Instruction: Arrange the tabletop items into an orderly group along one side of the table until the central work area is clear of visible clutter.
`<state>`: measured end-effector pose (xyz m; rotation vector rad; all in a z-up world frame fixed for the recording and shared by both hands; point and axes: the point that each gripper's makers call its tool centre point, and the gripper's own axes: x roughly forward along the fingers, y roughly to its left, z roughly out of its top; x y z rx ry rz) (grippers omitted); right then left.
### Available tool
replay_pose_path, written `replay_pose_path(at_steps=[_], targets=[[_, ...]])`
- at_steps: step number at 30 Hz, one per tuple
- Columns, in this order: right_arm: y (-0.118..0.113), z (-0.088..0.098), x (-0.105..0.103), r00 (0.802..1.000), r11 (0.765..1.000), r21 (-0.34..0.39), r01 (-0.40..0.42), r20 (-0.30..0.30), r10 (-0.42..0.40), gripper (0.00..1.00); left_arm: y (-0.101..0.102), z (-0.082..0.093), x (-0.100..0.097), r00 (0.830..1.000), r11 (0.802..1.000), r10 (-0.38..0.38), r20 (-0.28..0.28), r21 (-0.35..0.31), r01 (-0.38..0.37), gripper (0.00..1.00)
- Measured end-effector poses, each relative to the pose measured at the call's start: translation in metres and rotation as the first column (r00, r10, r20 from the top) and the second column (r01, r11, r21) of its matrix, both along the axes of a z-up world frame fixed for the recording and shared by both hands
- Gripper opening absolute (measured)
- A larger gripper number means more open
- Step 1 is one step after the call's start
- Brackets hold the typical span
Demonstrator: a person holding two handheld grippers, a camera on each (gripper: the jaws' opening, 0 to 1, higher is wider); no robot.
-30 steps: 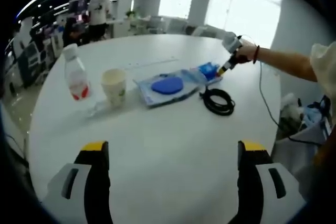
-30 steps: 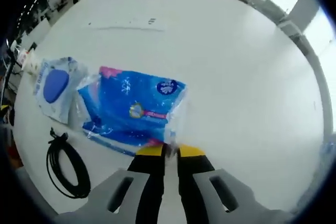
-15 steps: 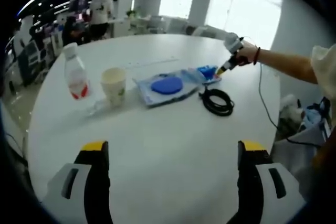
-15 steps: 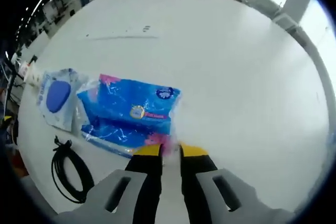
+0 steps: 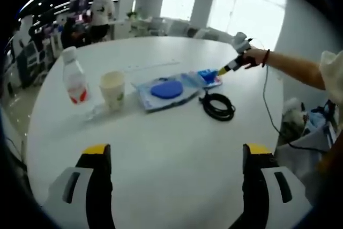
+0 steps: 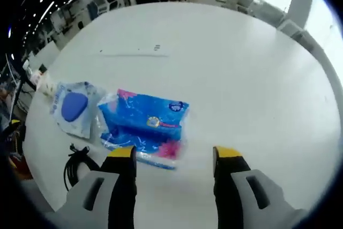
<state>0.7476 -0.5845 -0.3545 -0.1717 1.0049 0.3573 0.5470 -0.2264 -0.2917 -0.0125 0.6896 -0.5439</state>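
Right hand-held gripper (image 6: 172, 156) jaws now apart; we've let go the blue pack (image 6: 146, 128) beside the pouch (image 6: 75, 108) (placed). Left hand-held gripper (image 5: 174, 156) spread, empty.

On the table (image 5: 161, 148), in the left gripper view, a bottle (image 5: 74, 76) stands leftmost, a cup (image 5: 112, 88) just right of it, then a clear pouch (image 5: 167, 88), with a tissue pack (image 6: 146, 127) beyond. A coiled cable (image 5: 217, 105) lies just right of the pouch.
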Motion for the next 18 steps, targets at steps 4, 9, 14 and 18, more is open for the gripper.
replay_pose_path(at_steps=[4, 9, 14, 18], targets=[[0.008, 0.007, -0.006, 1.0, 1.0, 0.02, -0.005, 0.019, 0.005, 0.74, 0.0, 0.004, 0.001, 1.0, 1.0, 0.002, 0.016, 0.003, -0.002, 0.99], [0.021, 0.016, -0.017, 0.999, 0.997, 0.072, -0.019, 0.041, 0.016, 0.86, 0.0, 0.006, 0.001, 1.0, 1.0, 0.008, 0.026, 0.007, -0.009, 0.99], [0.032, 0.022, -0.031, 0.998, 0.994, 0.092, -0.052, 0.033, 0.049, 0.94, 0.0, 0.009, 0.001, 0.999, 1.0, 0.009, 0.036, 0.003, -0.009, 0.99], [0.043, 0.029, -0.041, 0.996, 0.989, 0.131, -0.076, 0.054, 0.07, 0.99, -0.001, 0.011, 0.0, 0.999, 1.0, 0.007, 0.04, 0.003, -0.007, 0.99]])
